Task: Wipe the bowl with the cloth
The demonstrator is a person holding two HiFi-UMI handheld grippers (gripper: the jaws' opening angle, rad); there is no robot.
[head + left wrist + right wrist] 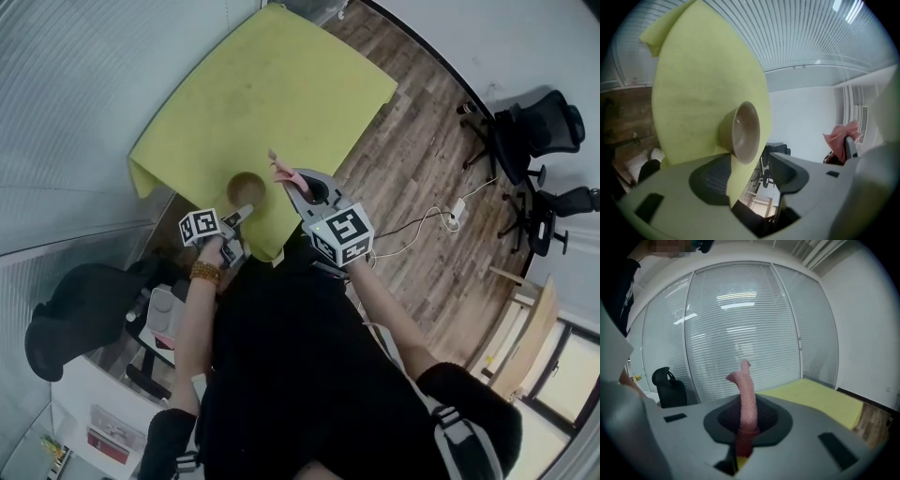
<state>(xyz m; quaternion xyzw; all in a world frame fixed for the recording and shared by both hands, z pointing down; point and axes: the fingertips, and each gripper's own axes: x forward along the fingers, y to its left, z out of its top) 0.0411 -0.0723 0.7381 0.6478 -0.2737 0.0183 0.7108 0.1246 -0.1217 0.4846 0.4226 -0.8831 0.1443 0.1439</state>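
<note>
Jaws of the left tongs (242, 214) (750, 180) stand wide apart, with nothing pressed between them. Their tips lie just beside the near rim of the brown bowl (247, 186) (743, 132); whether they touch it cannot be told. The bowl sits upright on the counter (272, 84), near the front edge of the yellow-green cover. The right tongs (302, 190) (747, 420) are clamped narrow on the pink cloth (281, 171) (746, 394). The cloth is gathered into a twisted strip that stands up out of the jaws. It is held over the counter's edge, to the right of the bowl and clear of it. Wood-plank floor (422, 169) lies to the right of the counter, with black office chairs (539, 131) further off.
</note>
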